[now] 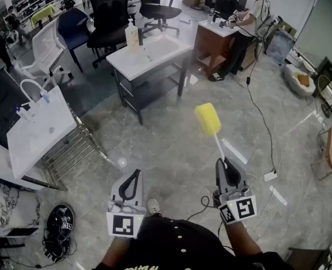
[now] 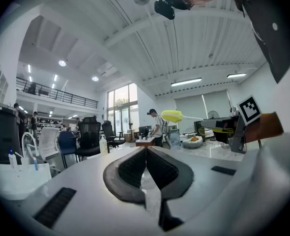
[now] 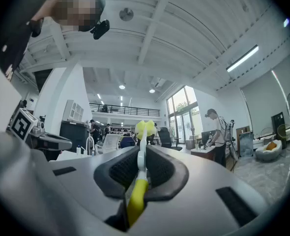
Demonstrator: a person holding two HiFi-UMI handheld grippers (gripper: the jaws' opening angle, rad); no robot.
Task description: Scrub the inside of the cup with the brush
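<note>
Standing on the grey floor (image 1: 171, 139) with the white table (image 1: 155, 52) at eleven o'clock, we hold the right gripper (image 1: 227, 170) clamped on the brush (image 1: 209, 120), its sponge head forward at one o'clock ready for scrubbing, the left gripper (image 1: 133, 176) pinched shut and empty, no cup in sight.

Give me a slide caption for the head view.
Over a stone floor, the right gripper grips a yellow sponge brush by its handle; the left gripper is shut.
</note>
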